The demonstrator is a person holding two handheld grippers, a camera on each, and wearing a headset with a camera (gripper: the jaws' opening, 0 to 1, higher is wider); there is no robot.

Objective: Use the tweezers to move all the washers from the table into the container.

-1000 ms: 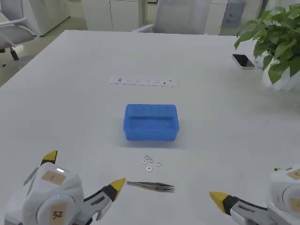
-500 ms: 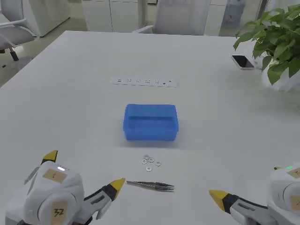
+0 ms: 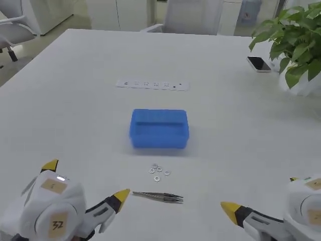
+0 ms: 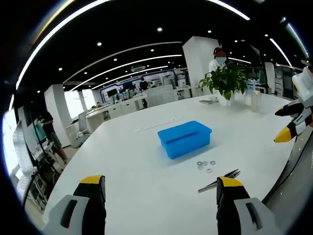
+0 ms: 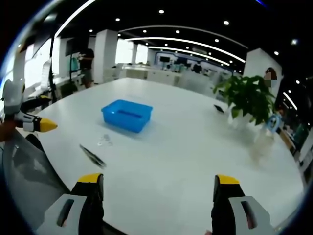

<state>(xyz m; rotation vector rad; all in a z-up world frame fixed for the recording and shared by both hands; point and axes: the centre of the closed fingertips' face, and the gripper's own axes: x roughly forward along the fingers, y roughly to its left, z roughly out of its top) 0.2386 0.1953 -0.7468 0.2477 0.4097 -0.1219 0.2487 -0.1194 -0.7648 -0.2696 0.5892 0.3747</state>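
Note:
Several small metal washers [image 3: 158, 172] lie in a cluster on the white table [image 3: 75, 115], just in front of the blue container [image 3: 159, 128]. Metal tweezers [image 3: 158, 196] lie flat a little nearer than the washers. My left gripper [image 3: 86, 179] is open at the lower left, its right tip close to the tweezers' left end. At the lower right my right gripper [image 3: 261, 198] stands open, well apart from the tweezers. In the left gripper view the container [image 4: 185, 138], washers [image 4: 205, 165] and tweezers [image 4: 218, 180] lie ahead right. The right gripper view shows the container [image 5: 126, 115], washers [image 5: 104, 140] and tweezers [image 5: 92, 156].
A white power strip [image 3: 152, 85] lies beyond the container. A phone [image 3: 259, 64] and a potted plant [image 3: 296, 45] stand at the far right. Office chairs [image 3: 188, 15] line the far edge. People stand in the background of the gripper views.
The head camera has tilted slightly, so the whole scene sits a bit higher and left. Both grippers stay open and nearly still; tweezers and washers are unmoved.

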